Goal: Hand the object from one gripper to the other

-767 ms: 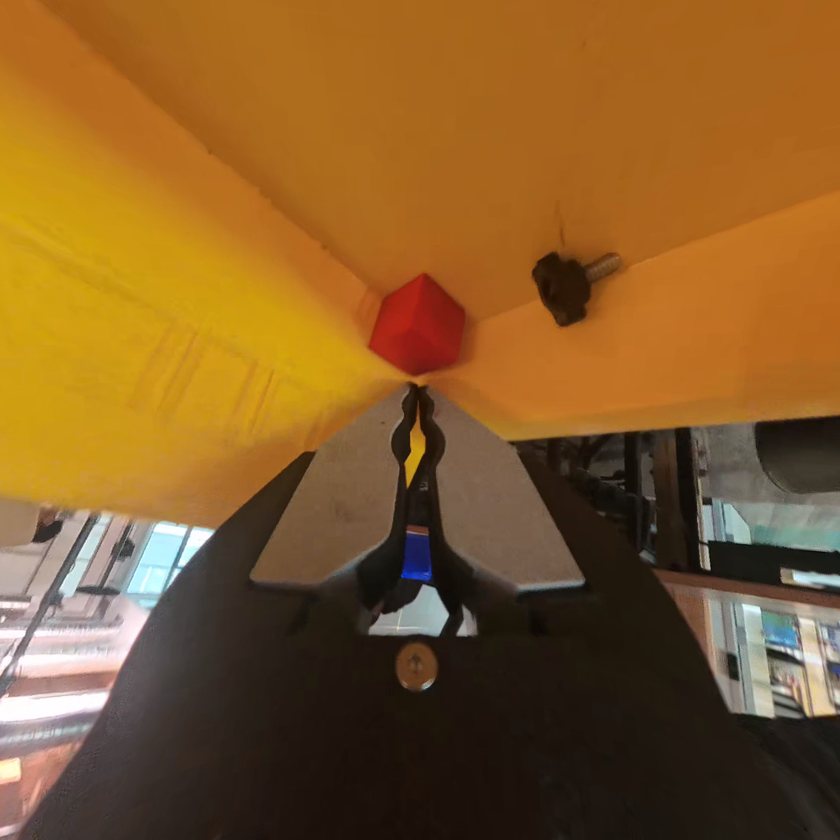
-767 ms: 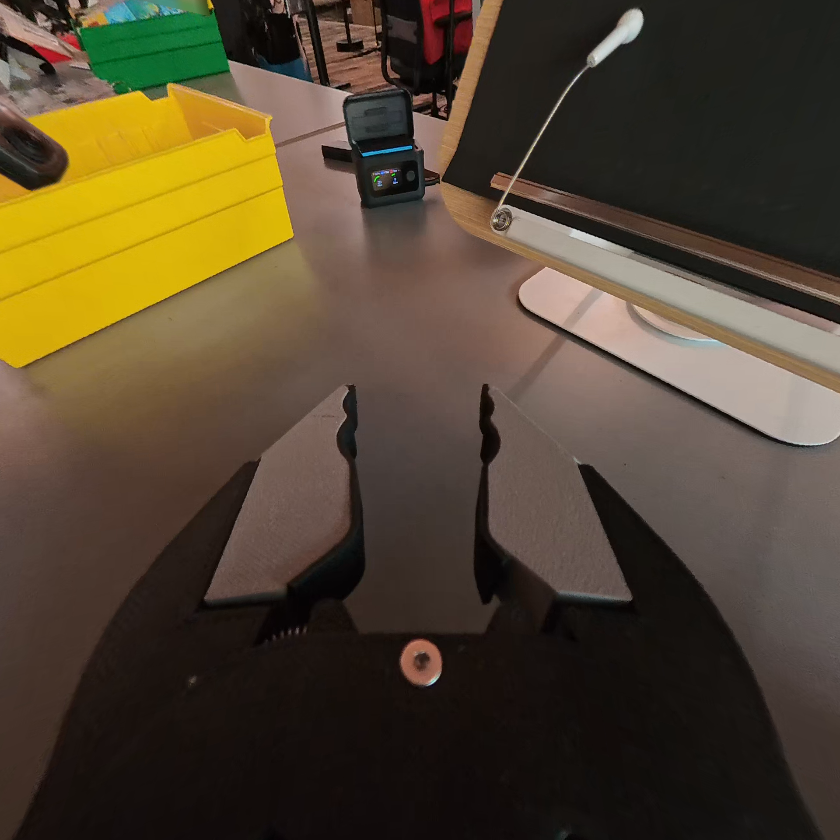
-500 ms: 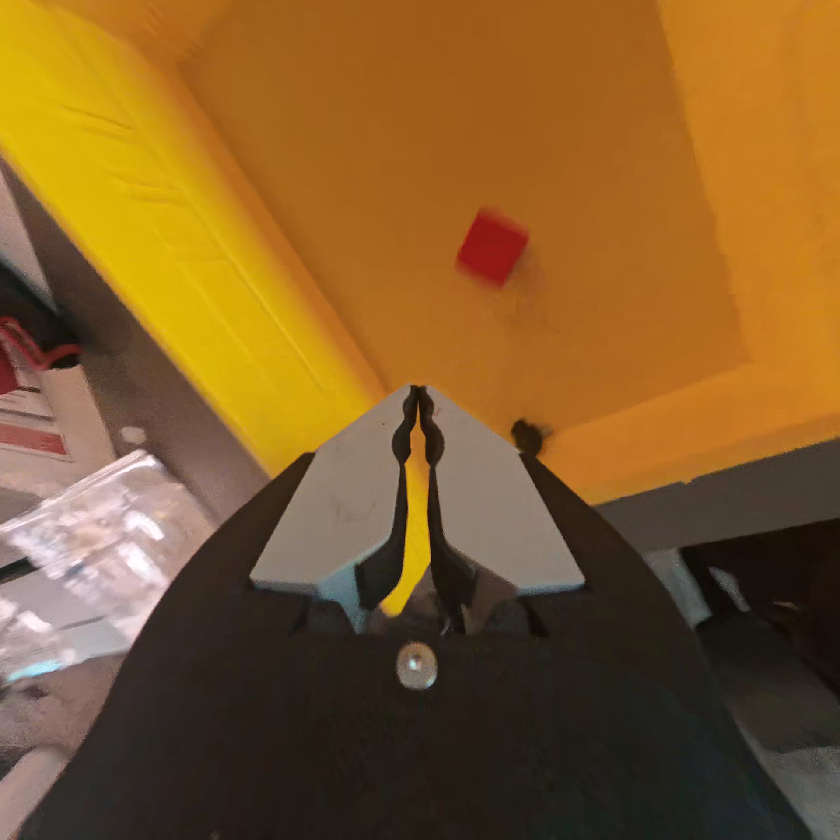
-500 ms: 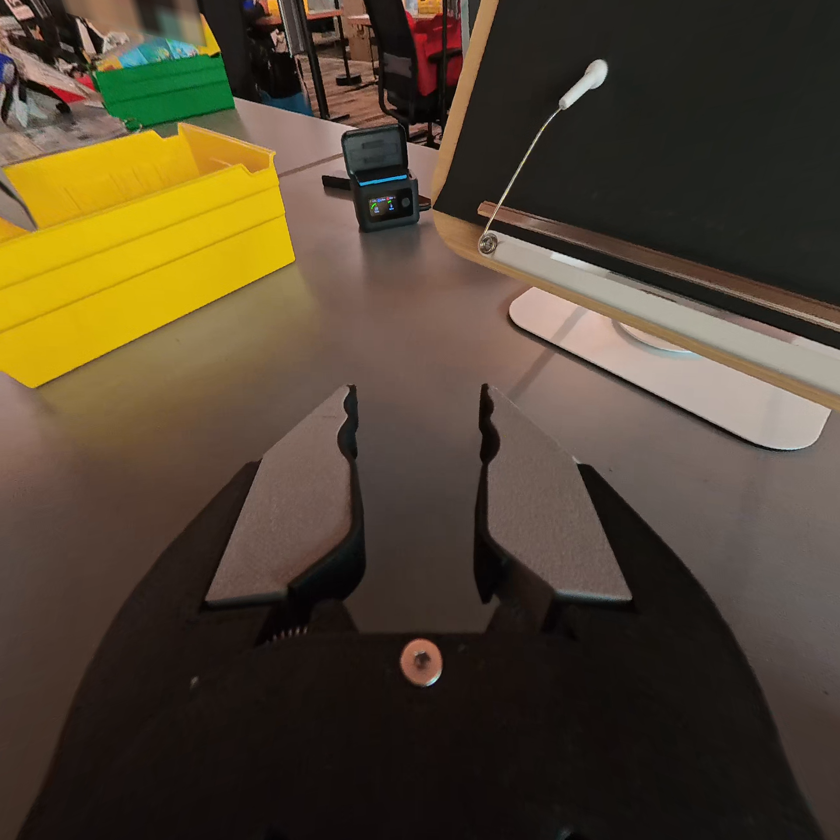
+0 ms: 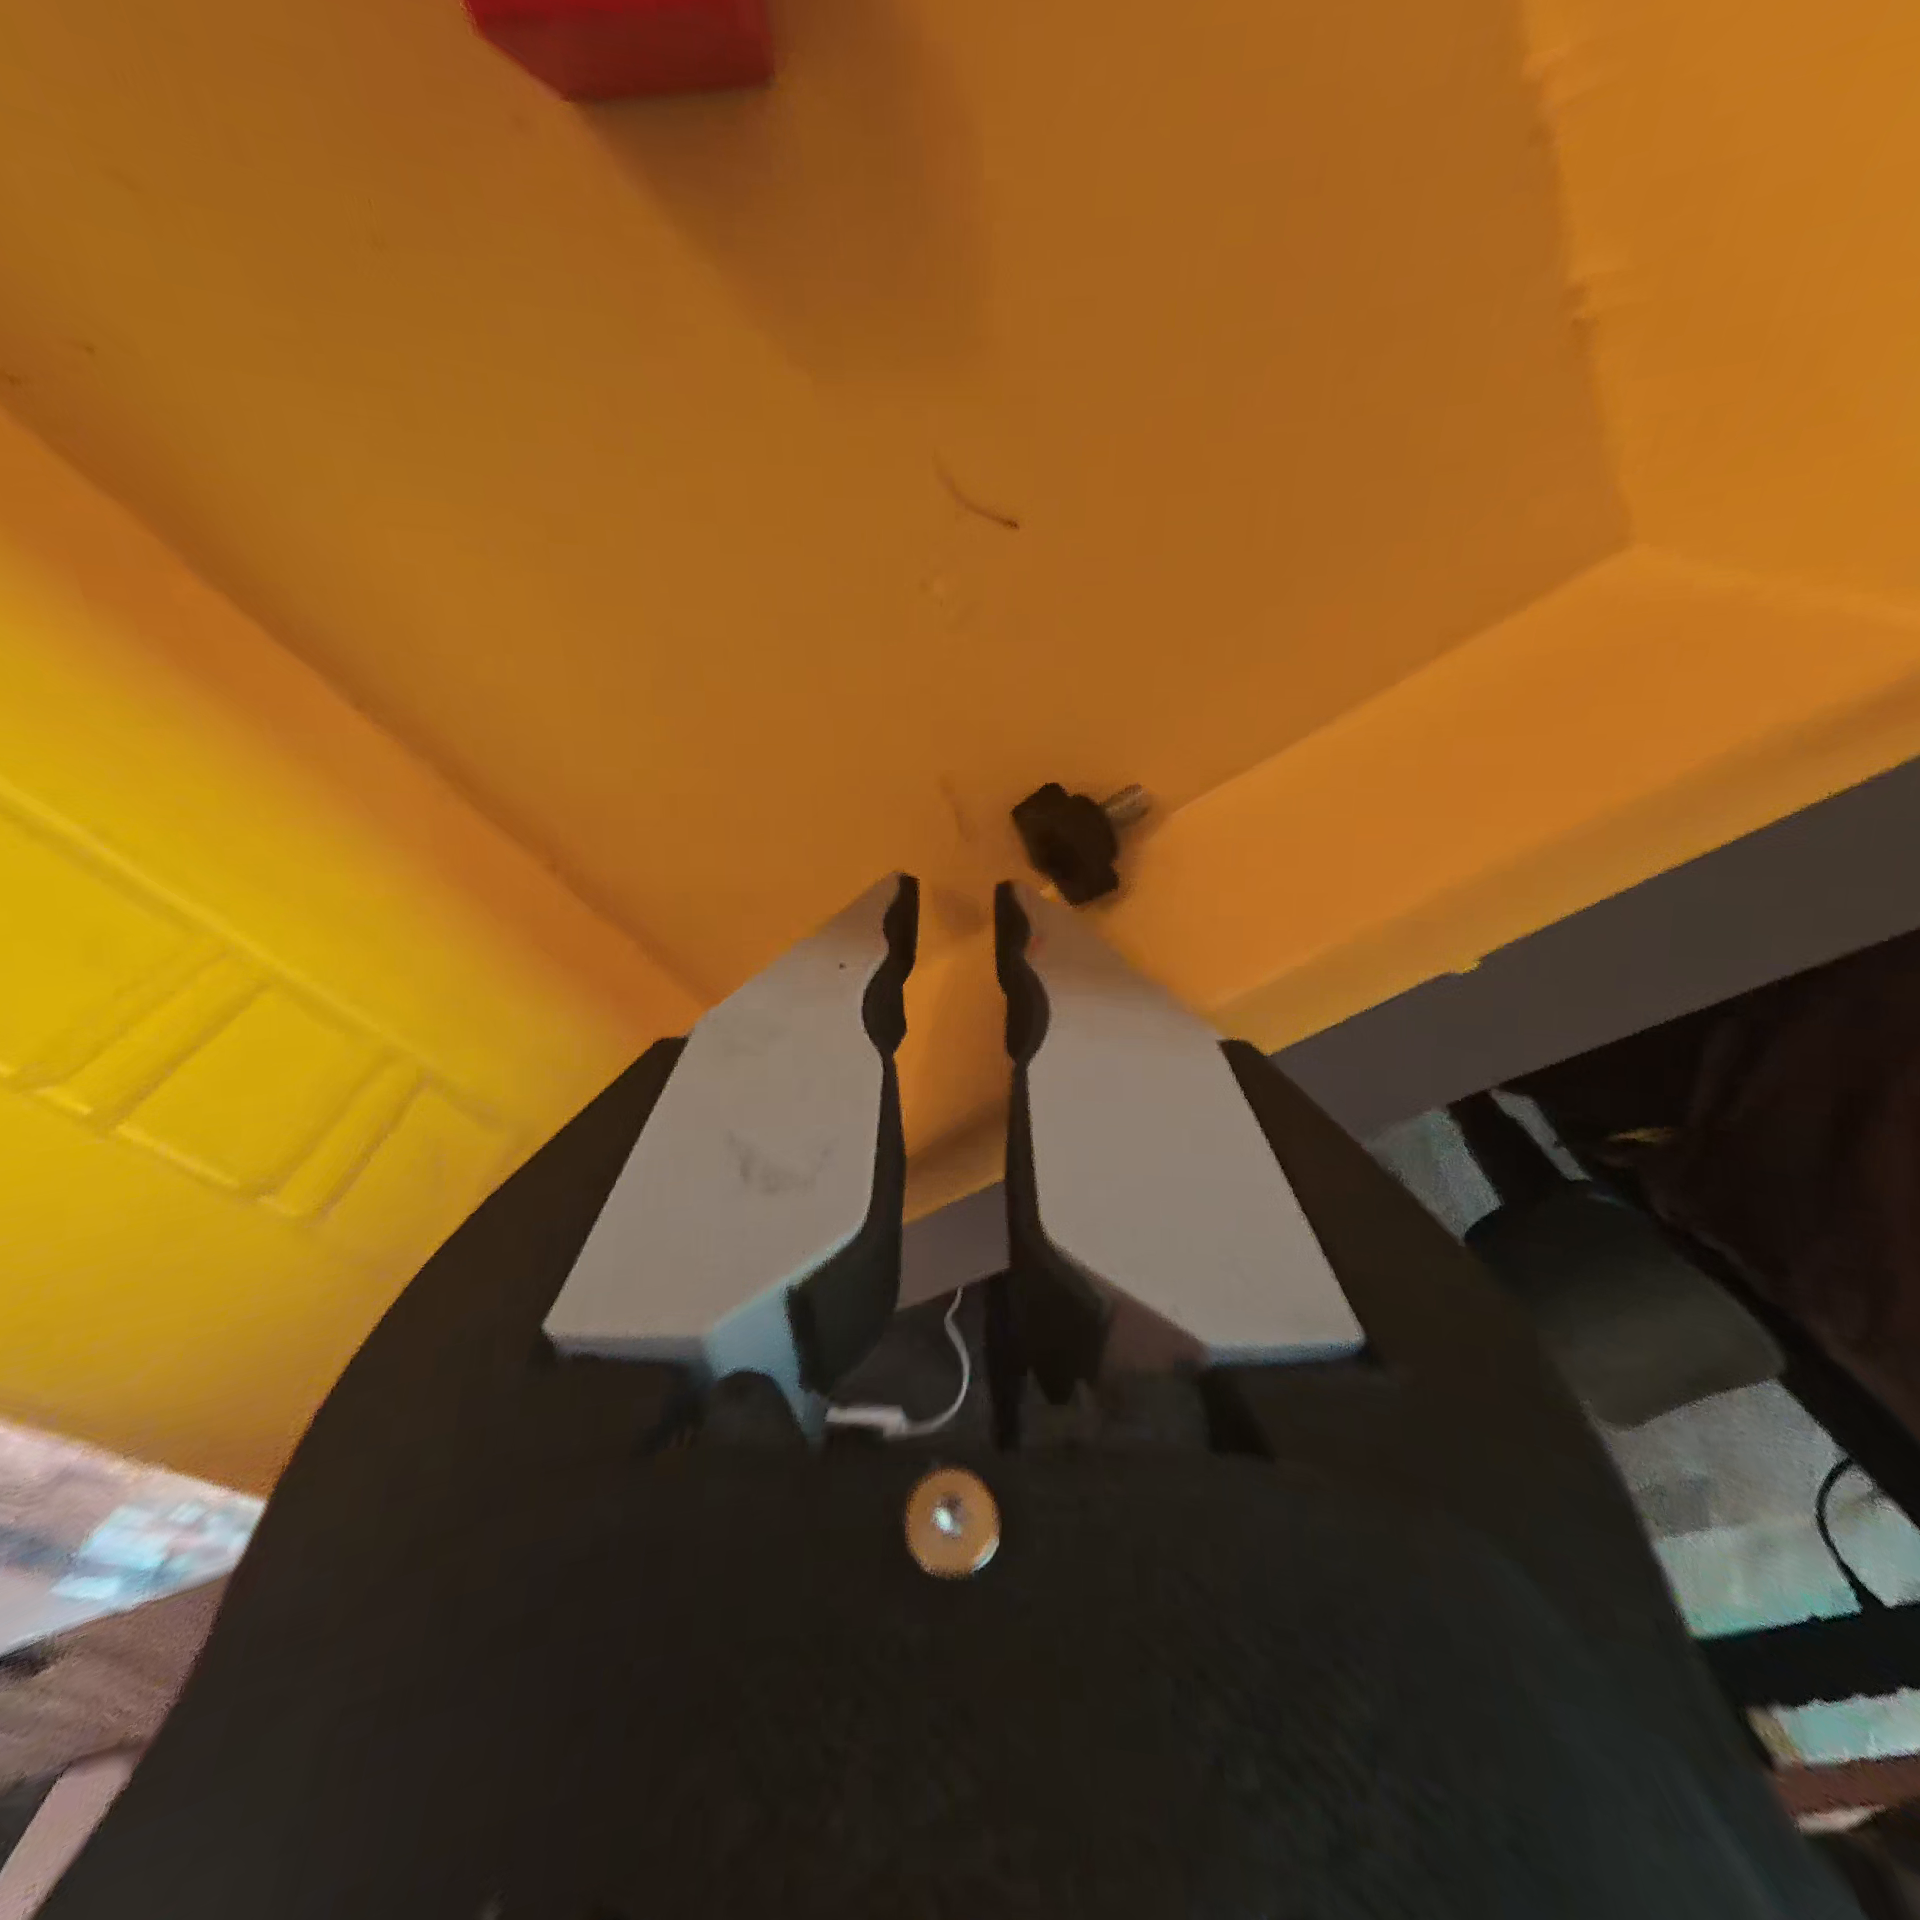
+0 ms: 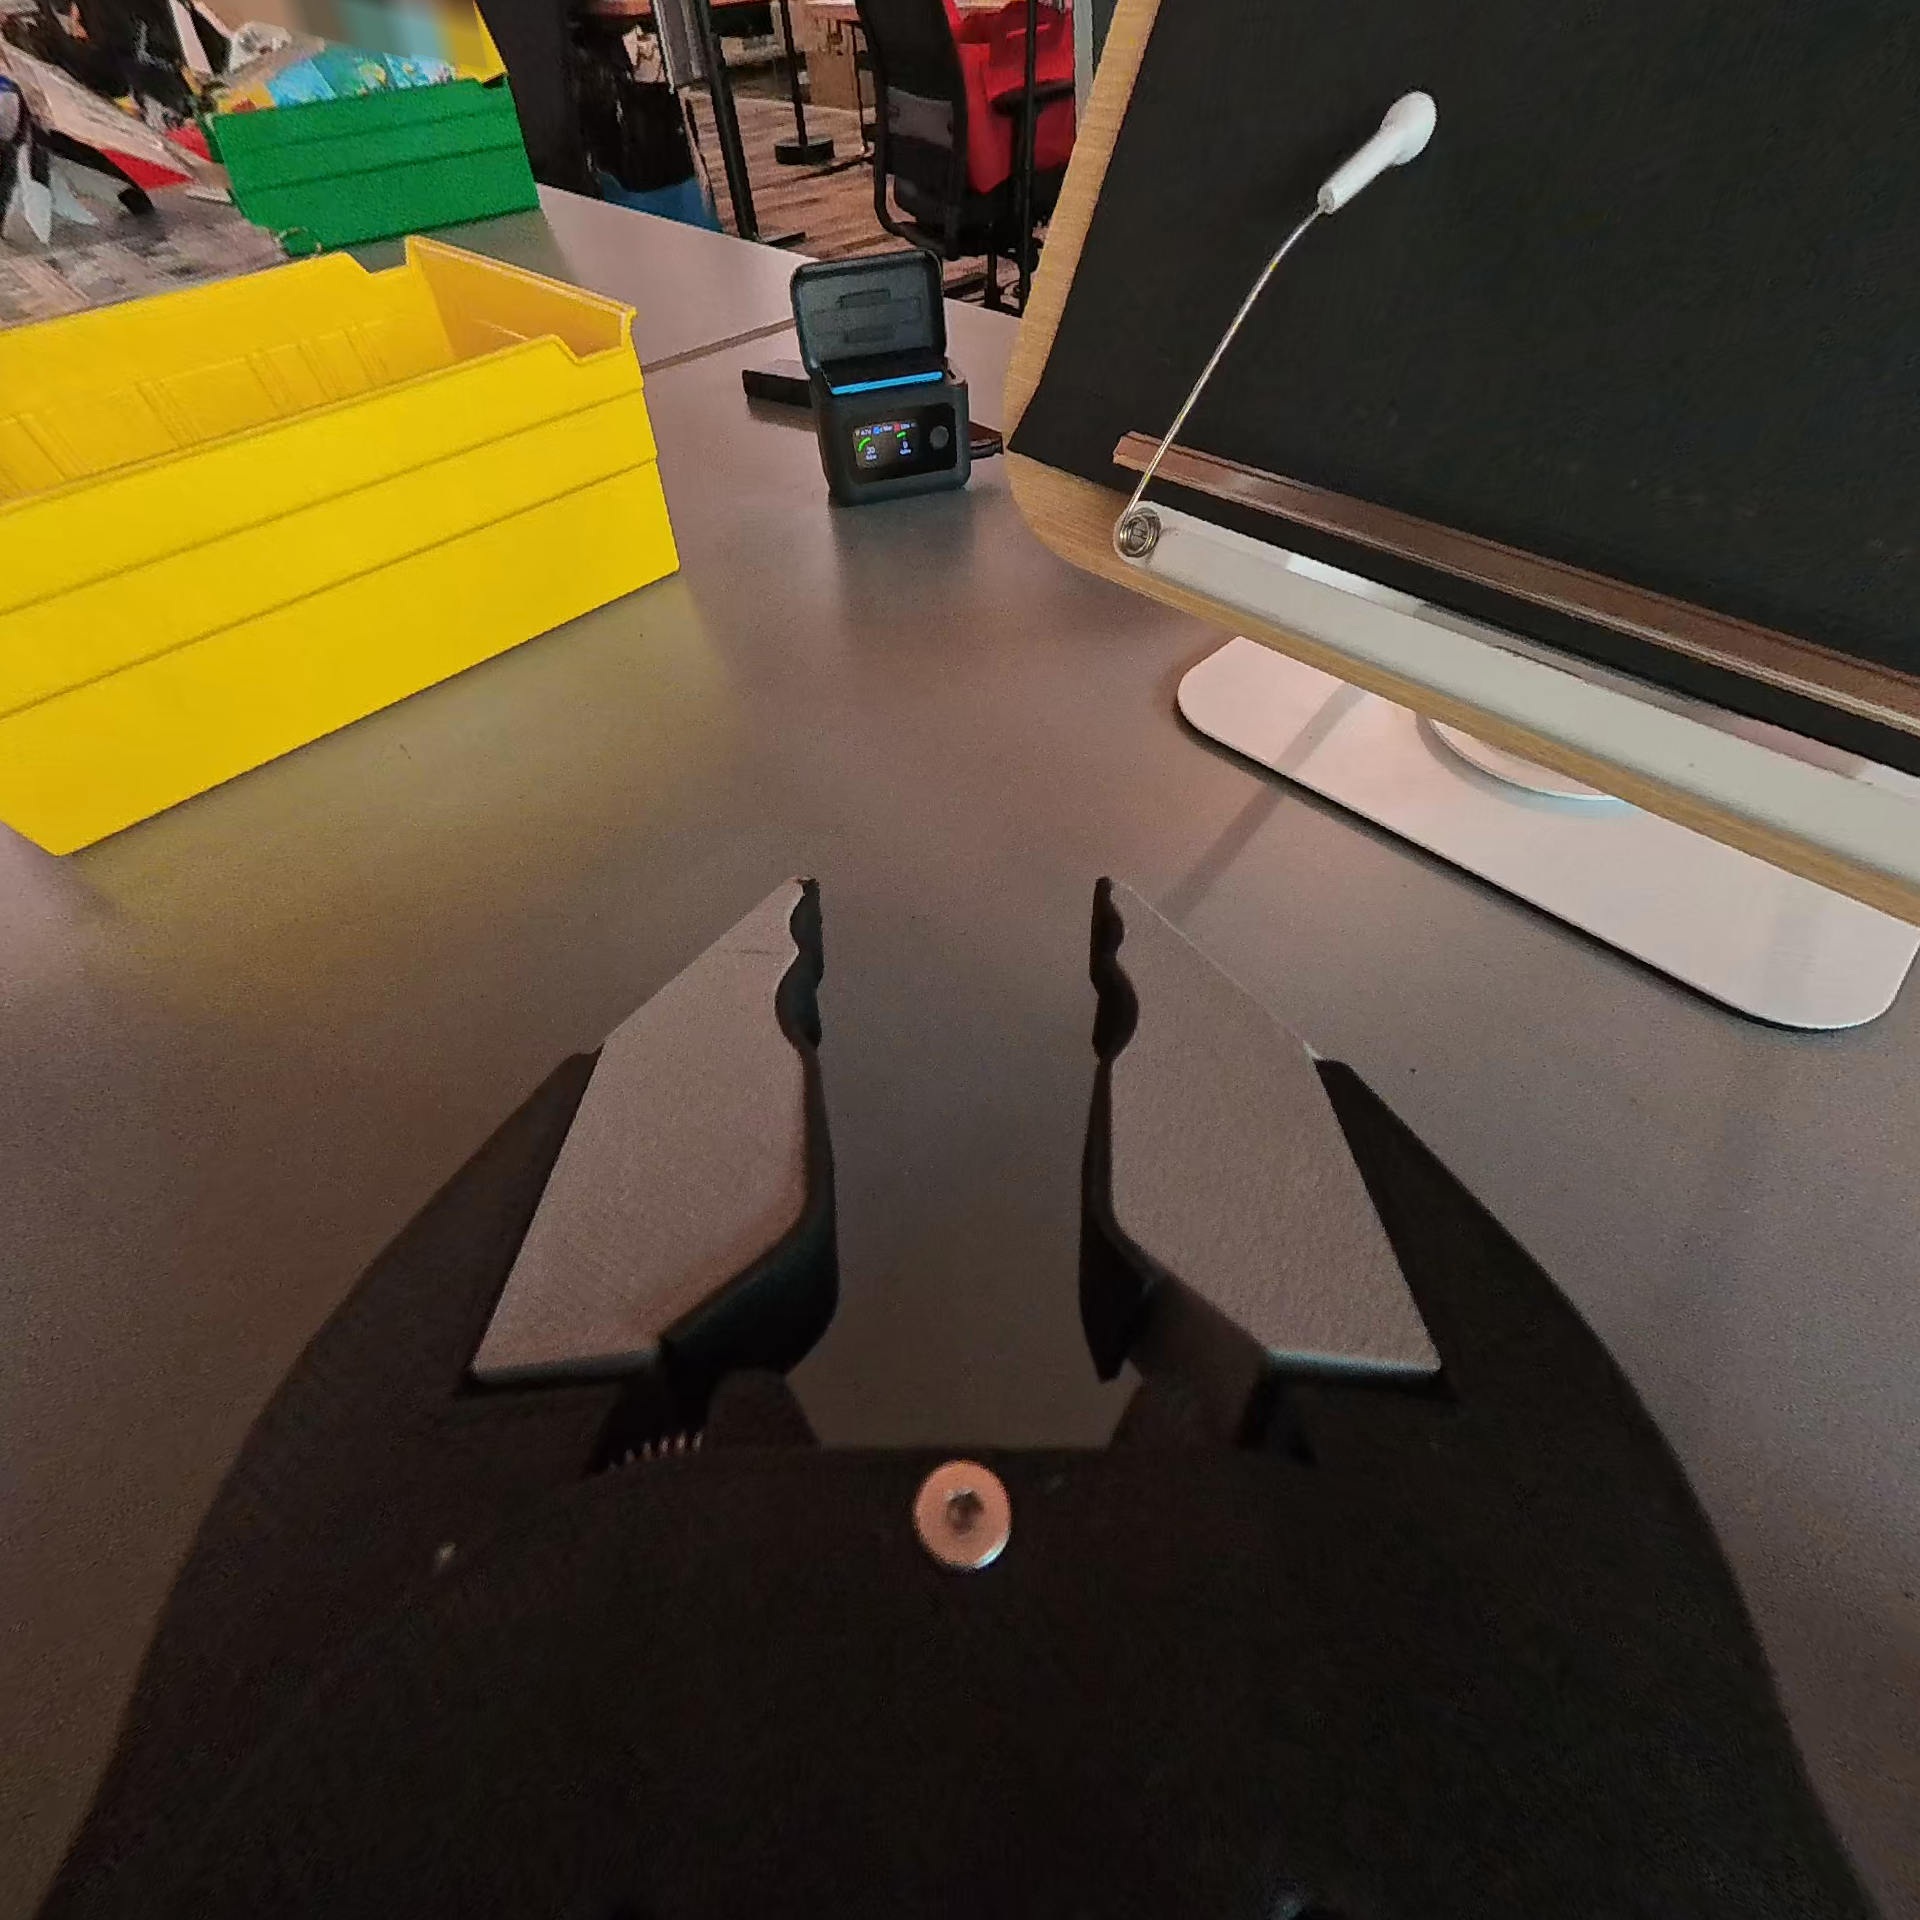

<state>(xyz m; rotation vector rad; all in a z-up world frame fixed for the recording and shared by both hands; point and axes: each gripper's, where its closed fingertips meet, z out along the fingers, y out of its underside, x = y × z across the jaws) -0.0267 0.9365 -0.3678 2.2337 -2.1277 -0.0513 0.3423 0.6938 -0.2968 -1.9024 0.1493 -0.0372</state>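
My left gripper is inside the yellow bin, slightly open and empty, its tips close above the bin floor. A small black knob with a silver screw lies in the bin's corner just right of the tips. A red cube lies on the bin floor at the top edge of the left wrist view. My right gripper is open and empty, hovering over the grey table. The yellow bin stands to its far left.
A tilted black board on a silver stand with a thin wire arm stands at the right. A small dark case with a lit screen stands behind. A green bin is at the far left back.
My left gripper has opened a little and swung inside the bin toward the black knob; the red cube has slid to the top edge of its view. My right gripper has drawn back slightly.
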